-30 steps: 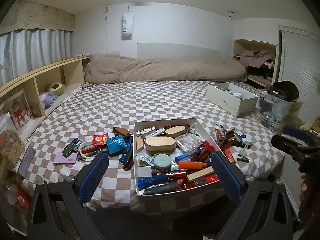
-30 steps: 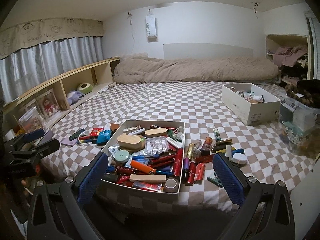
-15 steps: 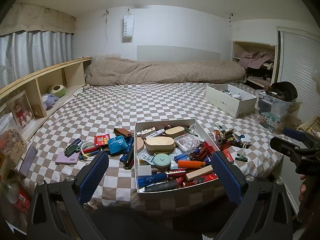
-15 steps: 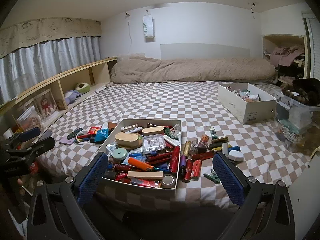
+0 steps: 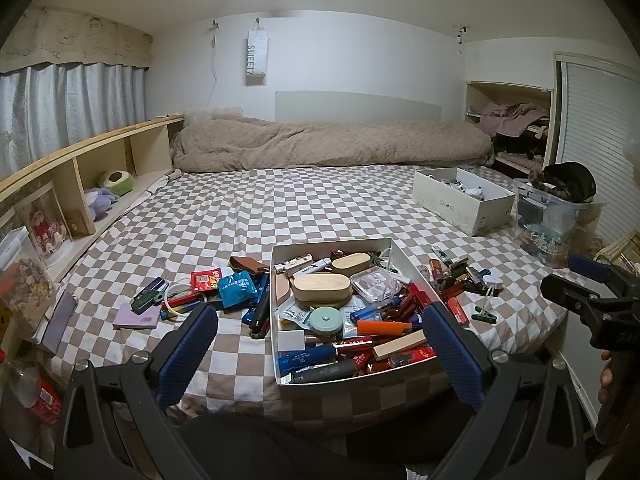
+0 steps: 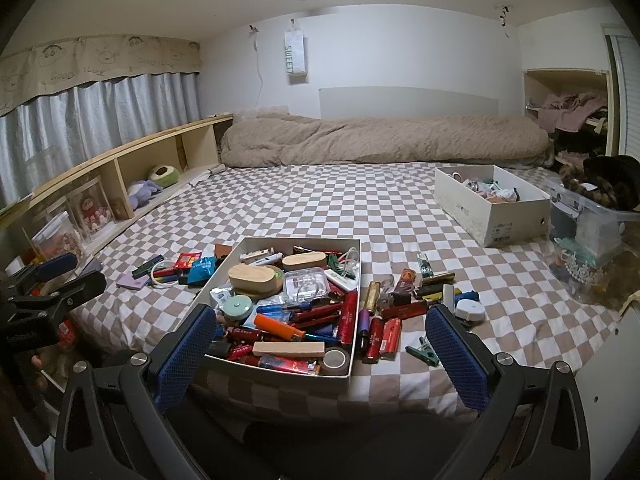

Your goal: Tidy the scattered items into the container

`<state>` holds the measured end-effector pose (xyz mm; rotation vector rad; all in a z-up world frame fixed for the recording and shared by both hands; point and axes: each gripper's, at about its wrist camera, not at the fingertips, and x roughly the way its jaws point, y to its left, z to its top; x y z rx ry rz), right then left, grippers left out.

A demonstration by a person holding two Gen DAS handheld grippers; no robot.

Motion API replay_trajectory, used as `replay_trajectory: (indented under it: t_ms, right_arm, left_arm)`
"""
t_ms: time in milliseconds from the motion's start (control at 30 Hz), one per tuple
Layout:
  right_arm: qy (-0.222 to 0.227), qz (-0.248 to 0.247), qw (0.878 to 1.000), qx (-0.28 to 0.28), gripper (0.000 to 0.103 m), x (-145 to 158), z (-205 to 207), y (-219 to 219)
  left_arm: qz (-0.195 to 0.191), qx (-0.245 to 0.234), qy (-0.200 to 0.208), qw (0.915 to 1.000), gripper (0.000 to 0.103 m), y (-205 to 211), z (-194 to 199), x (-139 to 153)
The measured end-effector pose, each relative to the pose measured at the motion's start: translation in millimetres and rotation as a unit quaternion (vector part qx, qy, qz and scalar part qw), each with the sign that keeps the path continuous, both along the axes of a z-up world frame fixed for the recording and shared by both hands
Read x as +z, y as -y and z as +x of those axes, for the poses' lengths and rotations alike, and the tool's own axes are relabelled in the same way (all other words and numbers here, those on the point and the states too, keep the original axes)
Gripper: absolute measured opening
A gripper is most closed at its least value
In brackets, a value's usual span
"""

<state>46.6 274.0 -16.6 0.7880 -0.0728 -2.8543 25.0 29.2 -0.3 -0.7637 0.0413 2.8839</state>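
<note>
I hold left gripper (image 5: 320, 344) and right gripper (image 6: 320, 344) spread, empty, short of the box (image 6: 280, 374) on the bed. Loose items (image 6: 384, 334) beside it: approach low, pinch one.

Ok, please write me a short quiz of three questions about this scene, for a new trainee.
1. True or false: both grippers are open and hold nothing.
2. The orange lighter lies: A) inside the white box; B) on the bedspread; C) on the shelf.
3. Fill in: the green clip lies on the box's ____ side, outside it.

Key
1. True: the left gripper and the right gripper both stand wide open.
2. A
3. right
</note>
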Motion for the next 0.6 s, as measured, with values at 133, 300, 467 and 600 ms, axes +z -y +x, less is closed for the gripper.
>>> replay_trajectory:
  t_ms: [133,300,467,600]
  right_arm:
    - [0.002,0.001,1.000,0.000,0.103,-0.1,-0.2,0.8]
    - [0.002,0.002,1.000,0.001,0.103,-0.3,-1.0,2.1]
    - [0.003,0.003,1.000,0.002,0.103,-1.6,-1.4,3.6]
    - [0.004,0.001,1.000,0.002,0.103,-1.8,-1.7,3.4]
  left_arm:
    - [-0.001,0.000,0.000,1.0000,0.103,-0.4,-0.1,0.2]
    - [0.000,0.001,-0.001,1.0000,0.103,1.7,0.0,0.3]
    - [0.009,0.008,0.000,0.9999,0.103,5.0,-0.7,0.1]
    - [0.004,0.013,-0.003,0.9999,0.103,4.0,0.3,-0.6]
